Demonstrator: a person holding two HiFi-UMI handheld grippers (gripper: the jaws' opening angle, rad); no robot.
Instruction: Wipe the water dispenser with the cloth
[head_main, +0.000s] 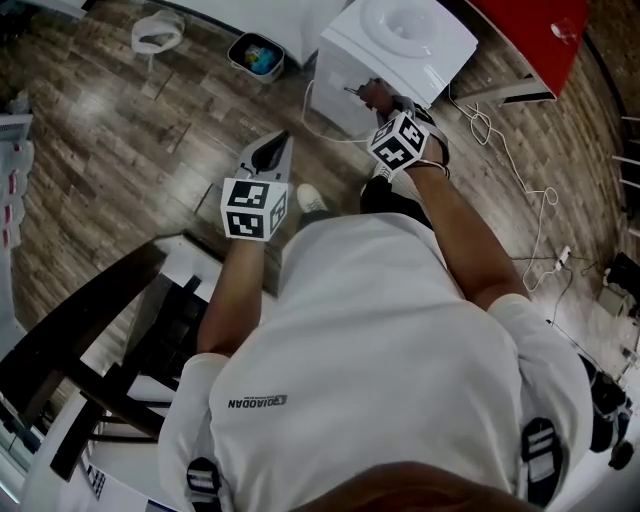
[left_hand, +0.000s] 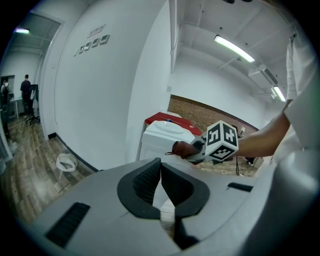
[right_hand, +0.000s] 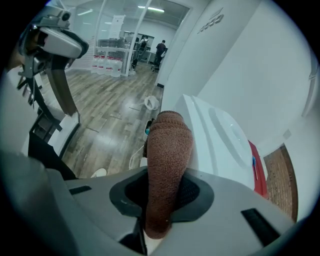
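The white water dispenser (head_main: 400, 40) stands on the wooden floor in front of me; it also shows as the dispenser (right_hand: 220, 140) and the dispenser (left_hand: 165, 137). My right gripper (head_main: 383, 103) is shut on a brown knitted cloth (right_hand: 167, 150), which it holds against the dispenser's upper front edge. The cloth (head_main: 372, 93) touches the white casing, and the cloth (left_hand: 182, 149) is also visible from the left side. My left gripper (head_main: 274, 145) hangs lower and to the left, away from the dispenser, shut with nothing between its jaws (left_hand: 160, 167).
A small bin (head_main: 256, 55) and a white ring-shaped stand (head_main: 157, 35) sit on the floor left of the dispenser. Loose cables (head_main: 520, 170) trail to its right, near a red cabinet (head_main: 530, 35). Dark furniture (head_main: 90, 330) stands at my lower left.
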